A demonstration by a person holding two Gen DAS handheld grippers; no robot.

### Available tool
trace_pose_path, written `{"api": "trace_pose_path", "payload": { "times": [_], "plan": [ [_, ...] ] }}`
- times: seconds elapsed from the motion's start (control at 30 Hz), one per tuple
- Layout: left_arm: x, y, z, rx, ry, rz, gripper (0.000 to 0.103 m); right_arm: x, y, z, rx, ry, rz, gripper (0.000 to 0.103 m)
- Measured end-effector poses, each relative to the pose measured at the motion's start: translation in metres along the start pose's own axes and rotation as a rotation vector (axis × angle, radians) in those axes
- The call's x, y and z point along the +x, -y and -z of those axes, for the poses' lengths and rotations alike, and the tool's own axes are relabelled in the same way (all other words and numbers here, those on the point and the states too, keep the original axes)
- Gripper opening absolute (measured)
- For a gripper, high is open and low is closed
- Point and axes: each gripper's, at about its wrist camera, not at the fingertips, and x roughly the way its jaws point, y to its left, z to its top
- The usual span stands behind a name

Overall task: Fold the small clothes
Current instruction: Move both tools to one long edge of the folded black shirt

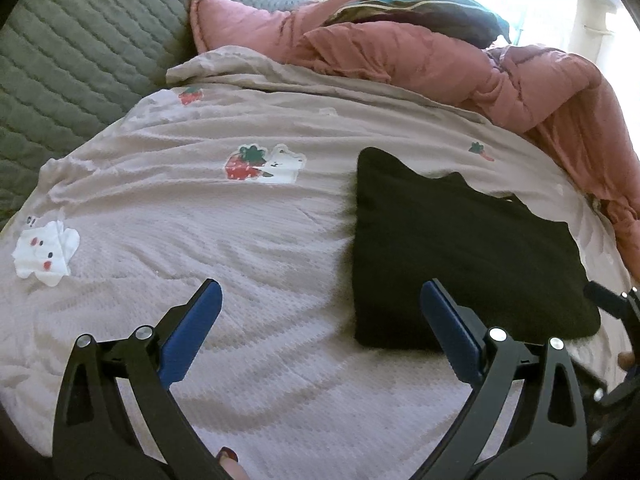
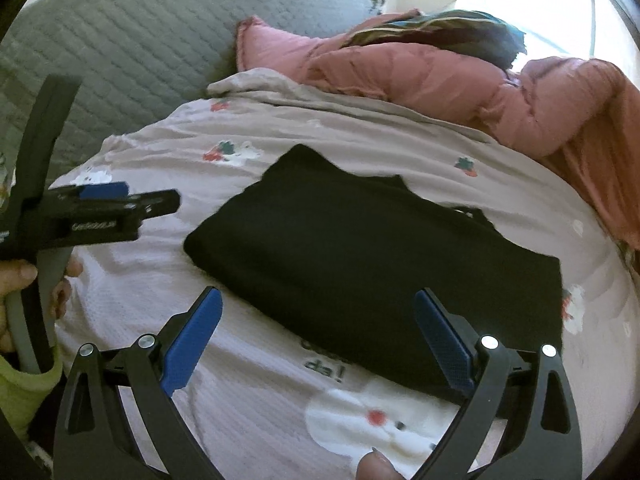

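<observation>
A black garment [image 1: 460, 248] lies folded flat on the pale printed bedspread [image 1: 240, 240]. It also shows in the right wrist view [image 2: 360, 256]. My left gripper [image 1: 320, 300] is open and empty, hovering above the bedspread just left of the garment's near left corner. It shows from the side at the left of the right wrist view [image 2: 120, 200]. My right gripper [image 2: 318, 308] is open and empty, above the garment's near edge. Part of the right gripper shows at the right edge of the left wrist view [image 1: 612, 304].
A bunched pink quilt [image 1: 440, 60] lies along the back and right of the bed, with dark striped fabric [image 1: 420, 12] on top. A grey quilted headboard [image 1: 80, 60] stands at the left. A bright window [image 2: 540, 8] is at the back right.
</observation>
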Motion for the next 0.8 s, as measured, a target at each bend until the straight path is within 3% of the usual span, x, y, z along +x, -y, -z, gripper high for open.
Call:
{"api": "trace_pose_path", "payload": {
  "times": [0.17, 0.37, 0.8],
  "plan": [
    [0.013, -0.011, -0.006, -0.023, -0.018, -0.009, 0.093, 0.027, -0.018, -0.003, -0.060, -0.040, 0.006, 0.096],
    [0.025, -0.027, -0.011, -0.062, -0.034, -0.012, 0.093, 0.058, -0.034, -0.003, -0.133, -0.083, 0.074, 0.096],
    [0.057, -0.025, -0.024, -0.069, -0.097, 0.011, 0.093, 0.103, -0.050, -0.006, -0.233, -0.116, 0.162, 0.096]
  ]
}}
